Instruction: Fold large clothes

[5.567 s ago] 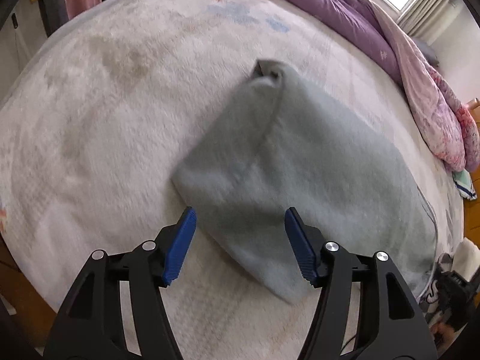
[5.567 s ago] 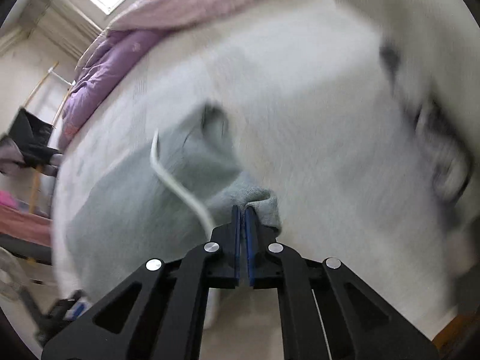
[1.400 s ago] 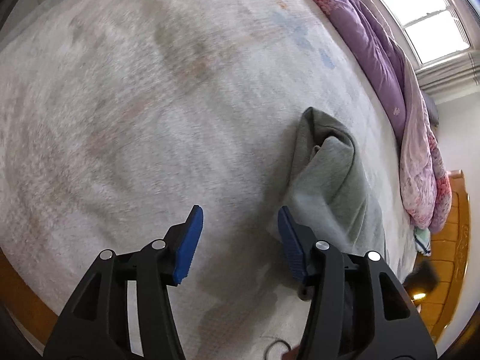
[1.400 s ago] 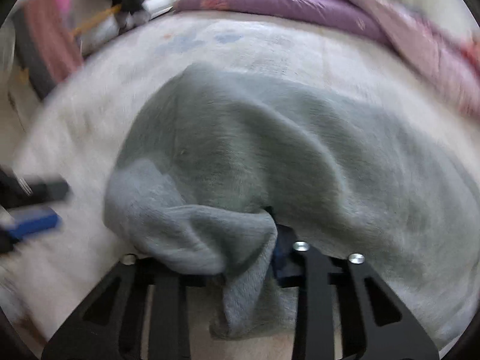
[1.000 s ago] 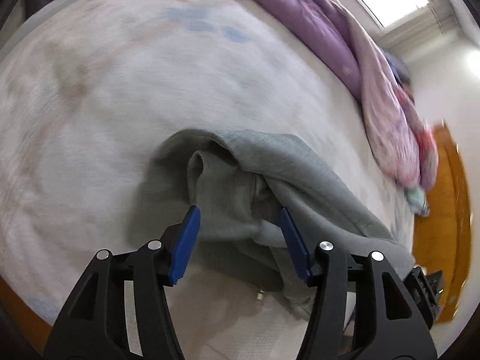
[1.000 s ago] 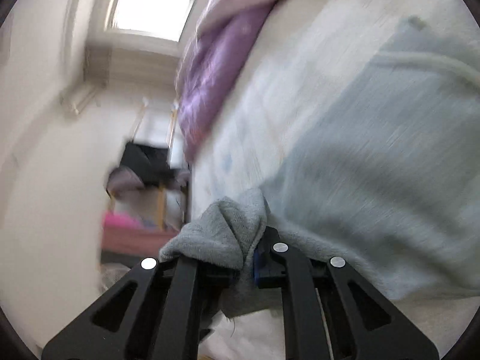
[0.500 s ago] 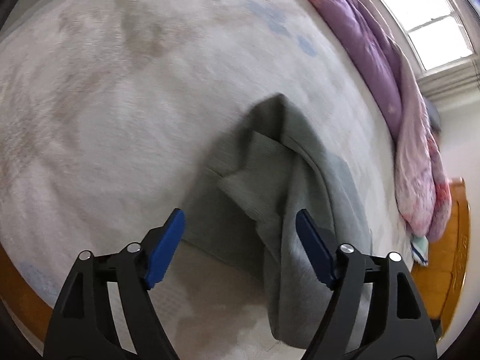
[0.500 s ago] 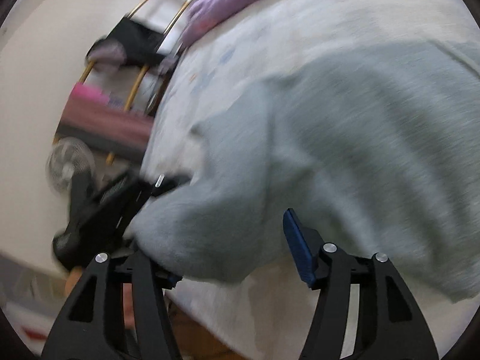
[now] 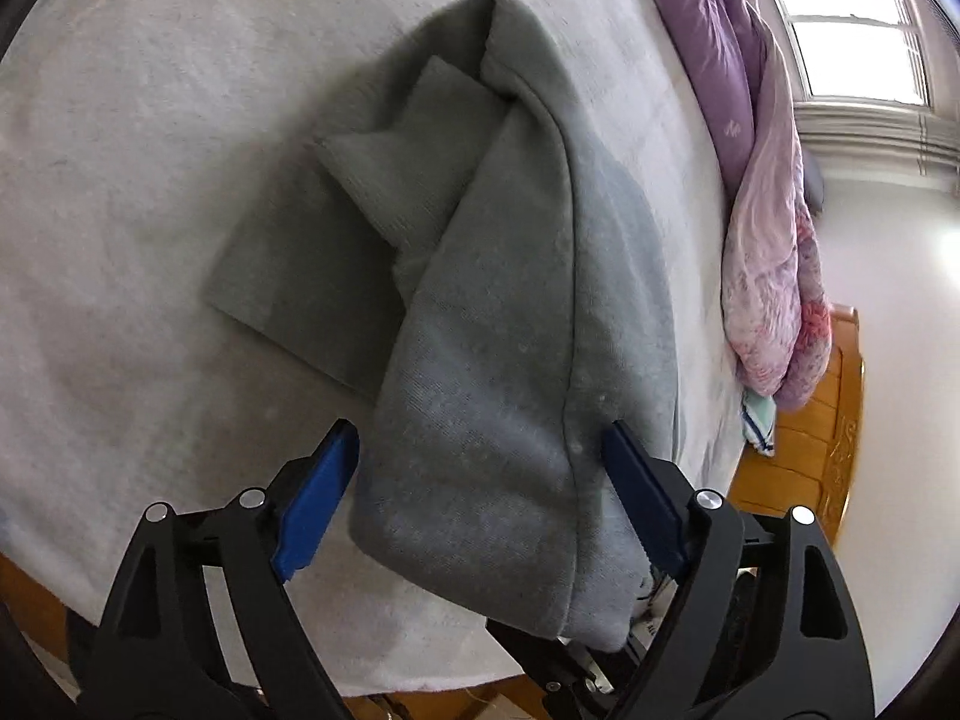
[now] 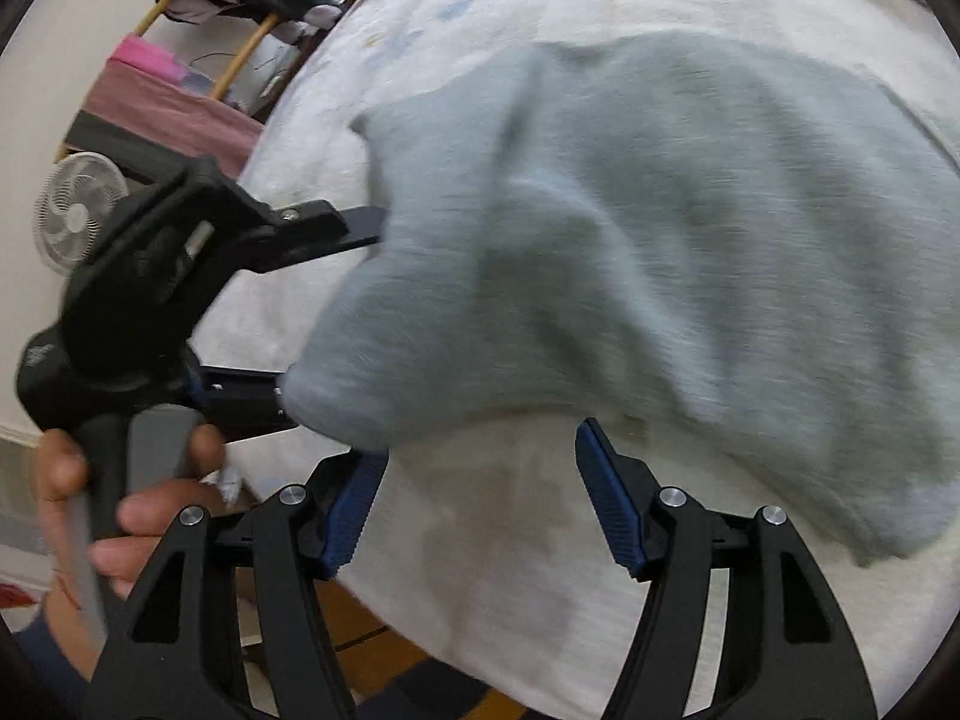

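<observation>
A large grey sweatshirt (image 9: 498, 300) lies folded over itself on the white bedspread (image 9: 132, 192). Its near fold reaches the bed's front edge. A ribbed cuff or hem (image 9: 396, 162) sticks out at the left under the top layer. My left gripper (image 9: 480, 498) is open, its blue pads either side of the near end of the garment. In the right wrist view the same sweatshirt (image 10: 660, 240) is blurred. My right gripper (image 10: 480, 498) is open and empty just below its near edge. The left gripper's black body (image 10: 168, 276), held by a hand, shows at the left.
A purple and pink duvet (image 9: 762, 192) is heaped along the far side of the bed. A wooden headboard (image 9: 822, 438) stands at the right, with a window behind it. In the right wrist view a white fan (image 10: 78, 216) and a clothes rack (image 10: 252, 6) stand beyond the bed.
My right gripper has let go of the sweatshirt fold and opened. The fold now lies over the garment. My left gripper has moved in around the garment's near end.
</observation>
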`<move>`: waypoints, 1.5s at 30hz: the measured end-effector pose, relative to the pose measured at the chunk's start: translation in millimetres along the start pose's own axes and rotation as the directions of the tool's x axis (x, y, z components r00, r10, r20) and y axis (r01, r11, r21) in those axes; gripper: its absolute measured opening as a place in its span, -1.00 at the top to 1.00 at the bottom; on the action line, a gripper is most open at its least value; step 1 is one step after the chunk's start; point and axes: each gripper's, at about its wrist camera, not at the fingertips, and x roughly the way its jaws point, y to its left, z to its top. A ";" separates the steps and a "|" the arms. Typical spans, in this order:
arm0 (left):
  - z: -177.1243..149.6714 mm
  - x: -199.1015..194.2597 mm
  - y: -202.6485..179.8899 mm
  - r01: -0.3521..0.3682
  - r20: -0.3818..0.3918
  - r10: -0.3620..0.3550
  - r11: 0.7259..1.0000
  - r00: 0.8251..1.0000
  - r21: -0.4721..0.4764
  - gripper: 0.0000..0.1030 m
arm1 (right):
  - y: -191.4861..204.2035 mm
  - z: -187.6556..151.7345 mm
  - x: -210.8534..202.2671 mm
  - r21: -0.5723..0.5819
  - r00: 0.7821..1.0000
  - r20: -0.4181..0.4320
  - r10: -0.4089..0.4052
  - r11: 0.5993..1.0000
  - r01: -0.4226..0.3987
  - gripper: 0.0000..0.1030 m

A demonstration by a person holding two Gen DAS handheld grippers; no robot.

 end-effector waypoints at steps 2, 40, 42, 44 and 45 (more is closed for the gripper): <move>0.6 5.4 -4.6 -0.034 0.014 0.033 0.999 0.999 0.041 0.16 | -7.1 -3.5 -9.7 0.003 0.998 0.034 -0.045 0.999 0.045 -0.21; 67.7 10.4 20.7 -0.222 0.120 0.195 0.931 0.973 0.290 0.75 | -22.1 20.2 -4.8 0.112 0.986 0.157 -0.063 0.993 0.046 -0.22; 69.0 2.5 20.2 -0.193 0.113 0.168 0.943 0.979 0.271 0.77 | -5.7 20.4 -1.1 0.053 0.986 0.155 -0.068 0.997 0.060 -0.22; 74.1 -9.2 17.0 -0.153 0.111 0.128 0.952 0.986 0.264 0.77 | 16.2 19.4 1.6 -0.026 0.985 0.165 -0.056 0.998 0.061 -0.29; 74.1 -11.2 15.9 -0.139 0.107 0.114 0.954 0.988 0.265 0.78 | 24.2 19.3 3.5 -0.056 0.985 0.167 -0.042 0.997 0.052 -0.33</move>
